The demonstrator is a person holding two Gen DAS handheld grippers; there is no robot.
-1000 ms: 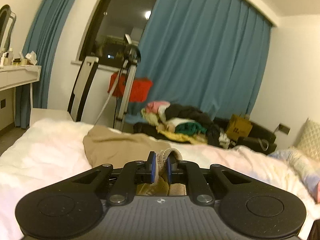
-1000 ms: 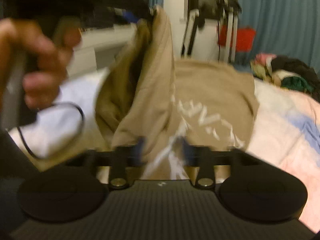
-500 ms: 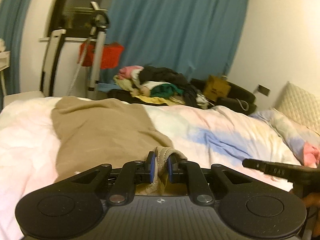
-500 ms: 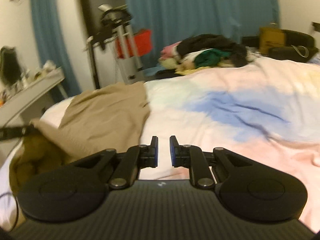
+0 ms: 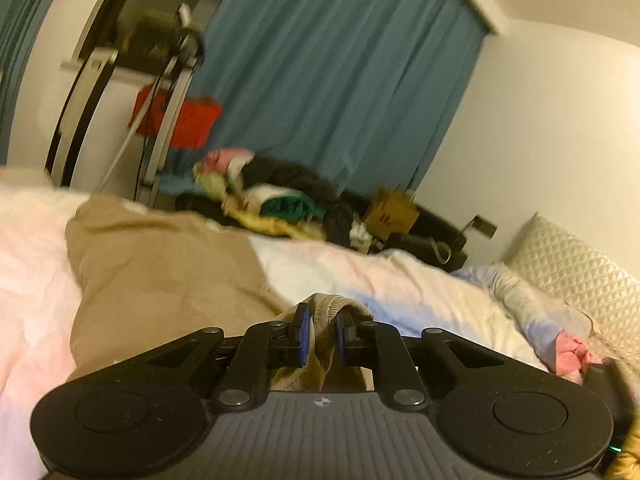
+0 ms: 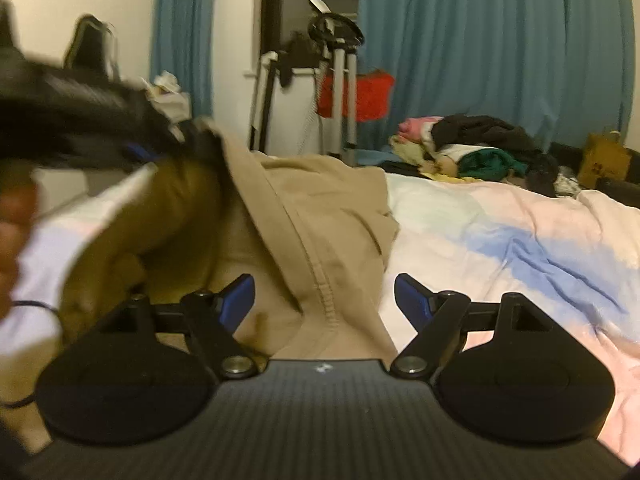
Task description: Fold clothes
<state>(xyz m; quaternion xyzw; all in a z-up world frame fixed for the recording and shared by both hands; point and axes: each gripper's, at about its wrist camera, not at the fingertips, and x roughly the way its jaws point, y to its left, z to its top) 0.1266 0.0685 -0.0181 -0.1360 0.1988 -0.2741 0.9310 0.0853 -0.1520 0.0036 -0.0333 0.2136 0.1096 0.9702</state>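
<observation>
Left wrist view: left gripper point(image 5: 322, 334) pinched the tan garment point(image 5: 168, 272); right gripper point(image 6: 324, 300), lower centre, gaped wide, risking a missed hem.

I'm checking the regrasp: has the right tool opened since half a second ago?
Yes. The right tool has spread wide; its fingers, nearly touching above bare duvet before, now straddle the tan garment.
</observation>
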